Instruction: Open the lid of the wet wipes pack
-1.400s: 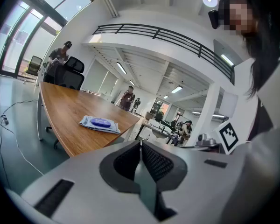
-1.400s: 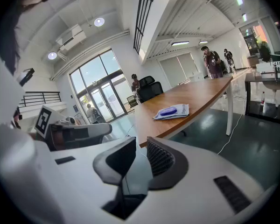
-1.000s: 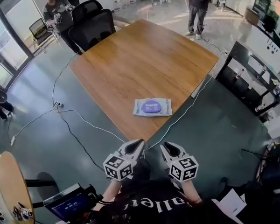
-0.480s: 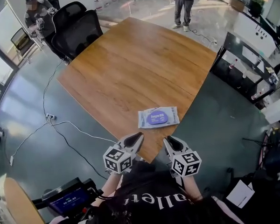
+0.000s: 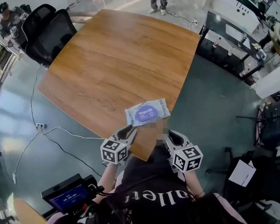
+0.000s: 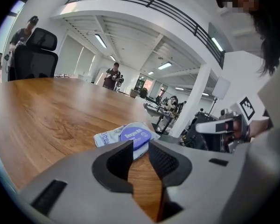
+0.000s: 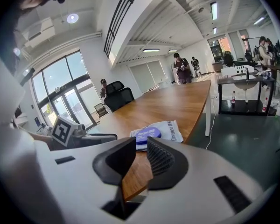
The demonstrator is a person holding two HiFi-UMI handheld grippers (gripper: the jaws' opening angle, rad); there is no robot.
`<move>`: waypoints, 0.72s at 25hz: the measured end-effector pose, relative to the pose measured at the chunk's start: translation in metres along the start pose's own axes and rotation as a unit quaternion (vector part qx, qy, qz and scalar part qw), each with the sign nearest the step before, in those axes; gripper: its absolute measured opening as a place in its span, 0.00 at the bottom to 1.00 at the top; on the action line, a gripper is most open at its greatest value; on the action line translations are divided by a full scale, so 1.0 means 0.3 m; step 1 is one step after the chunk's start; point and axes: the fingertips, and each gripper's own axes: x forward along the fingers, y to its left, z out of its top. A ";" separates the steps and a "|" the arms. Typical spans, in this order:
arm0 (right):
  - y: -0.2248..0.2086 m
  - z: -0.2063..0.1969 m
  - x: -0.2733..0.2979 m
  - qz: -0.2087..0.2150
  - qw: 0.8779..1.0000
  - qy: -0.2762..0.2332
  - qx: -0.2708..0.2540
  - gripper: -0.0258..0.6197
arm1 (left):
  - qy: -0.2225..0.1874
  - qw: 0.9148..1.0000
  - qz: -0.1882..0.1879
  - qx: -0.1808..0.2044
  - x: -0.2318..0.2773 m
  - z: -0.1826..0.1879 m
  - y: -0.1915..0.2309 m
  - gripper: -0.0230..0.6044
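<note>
Your left gripper [image 5: 129, 130] hovers over the near corner of the tabletop [image 5: 116, 55]. Its jaws have just been opening and show a narrow gap, nothing between them. Your right gripper [image 5: 171, 135], at that corner's right edge, is likewise slightly parted and empty. Just beyond both lies the wet wipes pack [image 5: 147, 112], flat by the tabletop's right edge, with its purple lid [image 5: 144, 114] down.
</note>
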 end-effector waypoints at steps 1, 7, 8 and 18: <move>-0.017 0.001 0.001 -0.001 1.000 0.002 0.002 0.16 | 0.010 1.000 0.004 0.006 0.021 -0.007 0.012 0.18; -0.108 0.013 0.076 0.019 0.999 0.026 -0.014 0.16 | 0.074 0.997 0.018 0.021 0.167 -0.074 0.074 0.18; -0.115 0.020 0.093 0.026 0.999 0.029 -0.020 0.16 | 0.081 0.996 0.021 0.026 0.185 -0.081 0.079 0.18; -0.118 0.058 0.260 0.092 0.983 0.094 -0.125 0.17 | 0.144 0.988 0.045 0.036 0.255 -0.120 0.094 0.23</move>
